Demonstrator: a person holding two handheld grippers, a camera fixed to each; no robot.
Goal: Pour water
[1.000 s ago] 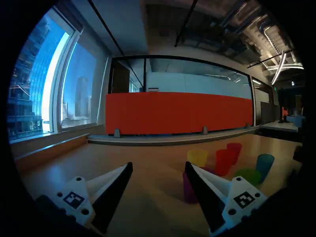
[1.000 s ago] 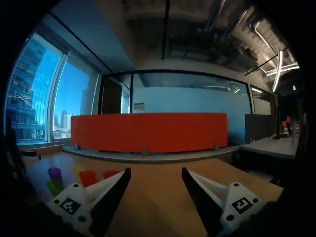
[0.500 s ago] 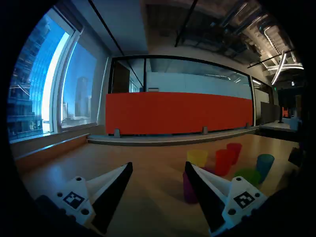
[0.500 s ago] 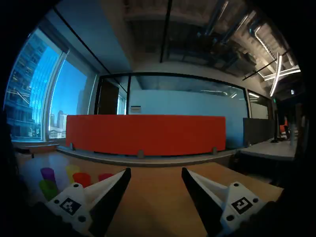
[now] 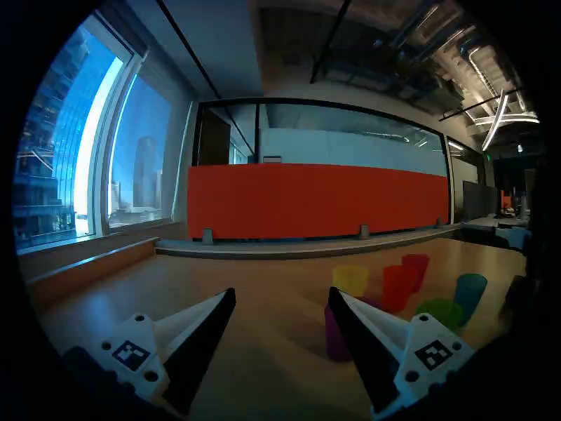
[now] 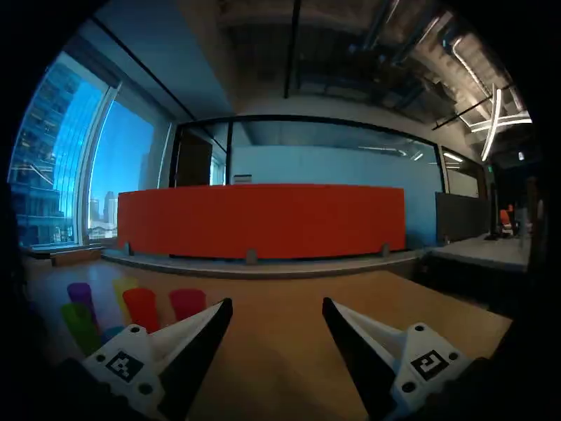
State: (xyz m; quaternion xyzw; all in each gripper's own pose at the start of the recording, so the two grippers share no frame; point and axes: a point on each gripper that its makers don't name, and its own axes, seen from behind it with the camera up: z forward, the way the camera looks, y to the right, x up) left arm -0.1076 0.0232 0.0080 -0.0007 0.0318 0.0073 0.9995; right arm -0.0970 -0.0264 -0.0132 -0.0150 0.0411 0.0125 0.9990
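On the wooden table point(image 5: 280, 270): coloured cups point(image 5: 397, 286) clustered at right, near the left gripper.
Purple cup point(image 5: 335, 338): just behind that gripper's right finger.
Left gripper point(image 5: 280, 291): jaws wide apart, empty.
Right gripper point(image 6: 275, 302): jaws apart, empty; coloured cups point(image 6: 142, 309) off to its left.

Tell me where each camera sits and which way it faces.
Left gripper view: rides on the left gripper, low over the table, facing the red partition; its open jaws show, with the cups front-right.
Right gripper view: rides on the right gripper, also facing the red partition; its open jaws show, with the cups front-left.
Shared: table, red partition, cups.
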